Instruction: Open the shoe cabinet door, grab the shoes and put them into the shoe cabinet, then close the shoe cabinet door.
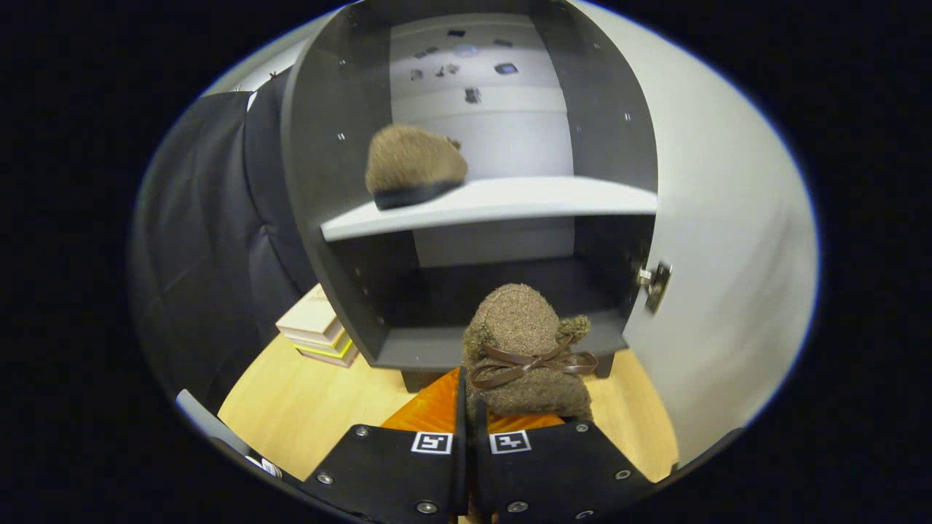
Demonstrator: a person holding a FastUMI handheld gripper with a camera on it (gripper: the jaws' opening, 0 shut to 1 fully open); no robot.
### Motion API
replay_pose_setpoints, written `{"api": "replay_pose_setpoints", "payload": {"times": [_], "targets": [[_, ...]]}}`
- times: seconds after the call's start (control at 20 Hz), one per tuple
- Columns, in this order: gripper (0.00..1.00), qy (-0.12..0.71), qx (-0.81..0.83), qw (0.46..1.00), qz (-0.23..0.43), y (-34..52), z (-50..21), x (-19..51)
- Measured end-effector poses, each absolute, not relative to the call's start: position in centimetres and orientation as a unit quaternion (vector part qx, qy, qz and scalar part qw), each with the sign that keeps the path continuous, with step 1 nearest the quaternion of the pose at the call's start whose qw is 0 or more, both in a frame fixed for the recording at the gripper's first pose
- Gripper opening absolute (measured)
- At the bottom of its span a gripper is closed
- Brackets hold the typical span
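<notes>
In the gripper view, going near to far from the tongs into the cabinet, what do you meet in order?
Tongs shut on the bow shoe → orange mat under it → cabinet's bottom ledge → white middle shelf carrying the second shoe → cabinet's back panel. The door stands open to the right.

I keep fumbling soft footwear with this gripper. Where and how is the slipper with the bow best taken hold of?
By the thin collar edge at its heel, from behind and above. The bow slipper points toe-first at the cabinet, and the gripper is already shut on that rim. The fuzzy toe looks too bulky to pinch.
</notes>
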State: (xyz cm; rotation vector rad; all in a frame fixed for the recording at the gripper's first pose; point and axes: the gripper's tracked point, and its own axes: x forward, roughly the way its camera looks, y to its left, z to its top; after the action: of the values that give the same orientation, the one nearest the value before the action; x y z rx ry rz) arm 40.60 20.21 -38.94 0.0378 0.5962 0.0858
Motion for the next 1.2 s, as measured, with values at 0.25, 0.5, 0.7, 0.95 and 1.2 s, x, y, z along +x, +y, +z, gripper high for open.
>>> {"api": "replay_pose_setpoints", "payload": {"times": [0.25,0.5,0.7,0.95,1.2], "targets": [[0.05,0.235,0.006,0.972,0.027,18.9,-30.9,39.9],[0.05,0.212,-0.017,0.977,0.02,17.9,-26.4,42.5],[0.04,0.211,-0.011,0.977,0.017,16.9,-25.5,46.6],[0.05,0.2,0.001,0.979,0.034,16.7,-25.2,53.5],[0.04,0.188,0.005,0.98,0.059,17.3,-24.7,58.9]]}}
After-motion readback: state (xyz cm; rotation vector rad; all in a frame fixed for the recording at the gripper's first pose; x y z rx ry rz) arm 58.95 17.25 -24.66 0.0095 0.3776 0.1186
